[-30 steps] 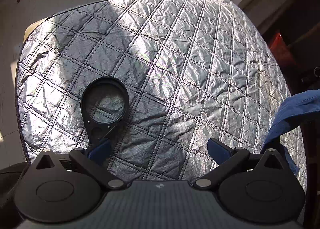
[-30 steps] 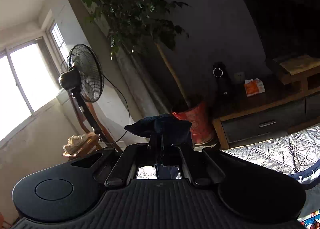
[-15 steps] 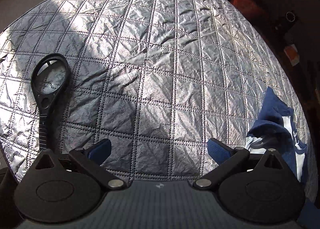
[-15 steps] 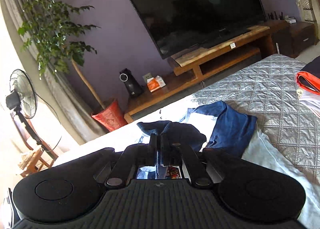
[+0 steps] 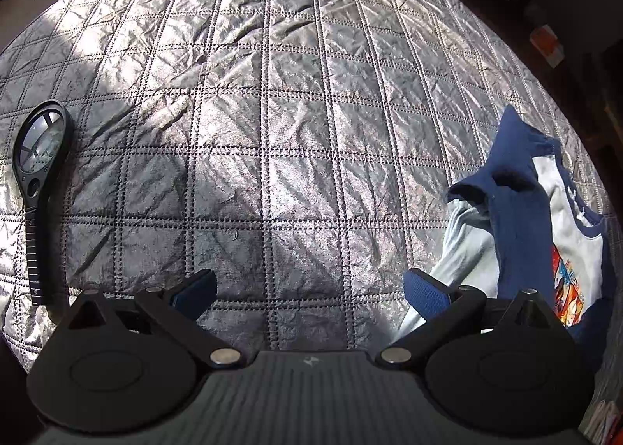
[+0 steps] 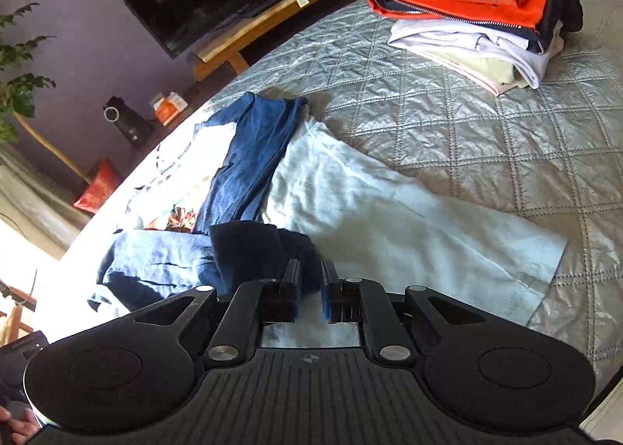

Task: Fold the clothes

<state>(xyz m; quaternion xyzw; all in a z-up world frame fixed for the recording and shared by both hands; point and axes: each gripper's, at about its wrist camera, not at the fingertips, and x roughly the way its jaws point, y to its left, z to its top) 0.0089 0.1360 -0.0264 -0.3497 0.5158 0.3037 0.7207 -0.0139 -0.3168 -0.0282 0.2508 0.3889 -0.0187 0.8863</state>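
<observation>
Right wrist view: my right tongs (image 6: 310,289) have just been opening to a narrow gap, dark shirt (image 6: 253,246) fabric loose at their tips, on the quilted bed (image 6: 486,141). My left tongs (image 5: 307,289) stand spread wide, empty, over bare quilt.

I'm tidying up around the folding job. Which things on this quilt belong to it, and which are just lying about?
Part of the job:
- blue and white shirt, spread out, unfolded
- pile of folded clothes
- right gripper, jaws just opening over dark blue cloth
- left gripper, open, empty

Lying about:
- magnifying glass
- quilt underneath
</observation>
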